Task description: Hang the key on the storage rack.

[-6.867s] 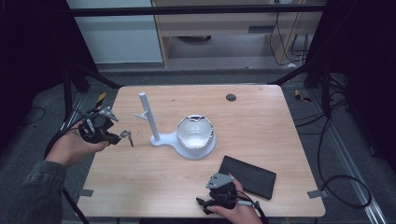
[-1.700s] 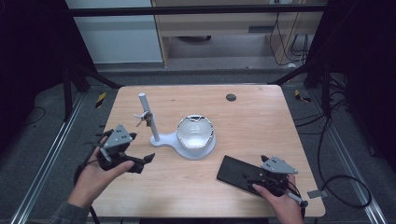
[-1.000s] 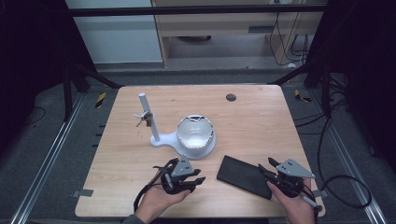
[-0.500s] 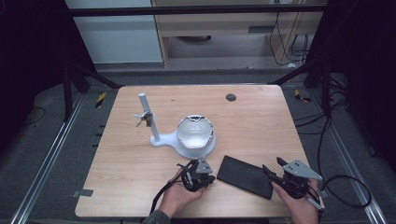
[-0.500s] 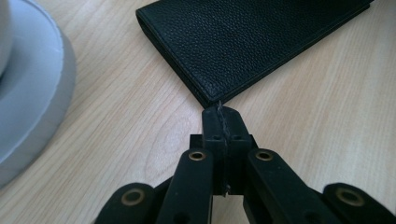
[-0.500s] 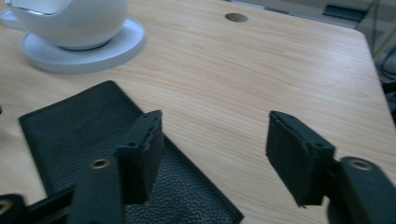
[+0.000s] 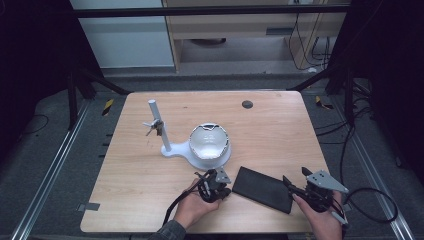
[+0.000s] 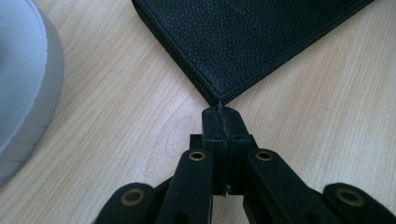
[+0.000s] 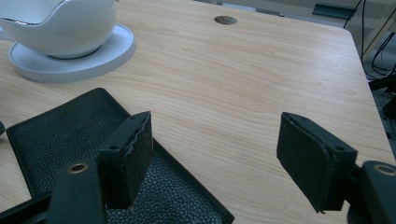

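1. The left hand-held gripper (image 8: 219, 123) has its jaws pressed fully together with nothing between them; its tip sits at the near corner of the black case (image 8: 247, 42), touching it or just short of it.
2. The right hand-held gripper (image 9: 215, 158) has just been opening its jaws, which stand wide apart with nothing gripped; one pad hangs over the case's edge (image 9: 93, 154), the other over bare bench (image 9: 243, 84).
3. The case (image 7: 263, 188) lies flat near the bench's front edge, between the two hands, just in front of the white stand (image 7: 200, 150) with its bowl.
4. The step in hand looks like bracing and picking up the case. To do it well, keep the closed left tip low against the corner as a stop, so the case cannot slide.
5. Bring the right jaws down to straddle the edge, one pad under and one over, then close squarely.
6. Lift slowly; a thin flat case may pivot or slip from a shallow bite.
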{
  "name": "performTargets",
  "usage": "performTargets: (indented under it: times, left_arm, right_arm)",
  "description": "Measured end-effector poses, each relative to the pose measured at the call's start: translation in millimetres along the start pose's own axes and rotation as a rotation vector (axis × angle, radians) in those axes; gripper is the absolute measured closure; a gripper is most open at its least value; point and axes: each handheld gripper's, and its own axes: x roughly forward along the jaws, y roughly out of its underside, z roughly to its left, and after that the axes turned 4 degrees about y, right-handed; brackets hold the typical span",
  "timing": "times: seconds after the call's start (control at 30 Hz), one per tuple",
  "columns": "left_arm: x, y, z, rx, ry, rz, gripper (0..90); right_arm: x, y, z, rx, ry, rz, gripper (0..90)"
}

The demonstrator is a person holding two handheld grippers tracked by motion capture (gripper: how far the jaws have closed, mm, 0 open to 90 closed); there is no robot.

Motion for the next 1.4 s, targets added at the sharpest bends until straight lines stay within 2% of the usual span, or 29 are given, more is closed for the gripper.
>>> performTargets:
  times: [0.37, 0.53, 0.67, 0.7, 0.73, 0.77, 0.93, 1.1, 1.23, 1.27, 1.37, 1.4]
  left_arm:
    - [4.4, -6.7, 0.9, 0.008, 0.021, 0.032, 90.0]
    - [5.1, -7.4, -0.2, 0.009, 0.021, 0.019, 90.0]
    - [1.8, -6.5, -0.4, 0.004, 0.02, -0.015, 90.0]
    - [1.0, -6.3, -0.4, 0.0, 0.022, -0.027, 90.0]
    - [0.2, -6.3, -0.1, 0.003, 0.024, -0.033, 90.0]
    - [-0.5, -6.5, 0.1, 0.0, 0.025, -0.045, 90.0]
    - [-2.7, -10.0, 2.0, 0.005, 0.024, -0.067, 90.0]
    - [-5.0, -12.9, 1.8, 0.009, 0.03, -0.091, 90.0]
    - [-6.1, -15.0, 3.4, -0.006, 0.034, -0.117, 90.0]
    - [-6.9, -16.3, 4.0, -0.003, 0.038, -0.119, 90.0]
    - [-7.5, -19.8, 4.0, -0.001, 0.035, -0.131, 90.0]
    - [-7.6, -20.7, 4.1, 0.0, 0.036, -0.13, 90.0]
  right_arm:
    - [-1.8, -1.1, -1.4, 0.006, 0.001, -0.014, 26.8]
    - [-3.6, -2.0, -1.0, 0.006, -0.002, -0.023, 26.6]
    - [-5.3, -2.5, 2.2, -0.001, -0.023, -0.016, 23.7]
    - [-5.0, -1.7, 5.0, -0.022, -0.034, -0.007, 21.3]
    - [-5.0, -1.7, 5.0, -0.022, -0.034, -0.007, 21.3]
    - [-5.1, -1.0, 10.1, -0.049, -0.05, 0.009, 19.2]
    - [-6.6, 1.0, 19.0, -0.085, -0.075, 0.028, 17.0]
    - [-9.9, 4.0, 20.6, -0.099, -0.085, 0.038, 16.7]
    - [-11.5, 5.7, 22.0, -0.108, -0.099, 0.048, 14.6]
    - [-11.1, 7.4, 25.3, -0.127, -0.113, 0.068, 11.2]
    - [-9.9, 8.9, 28.1, -0.154, -0.116, 0.079, 10.4]
    - [-6.9, 10.0, 32.6, -0.194, -0.126, 0.094, 9.0]
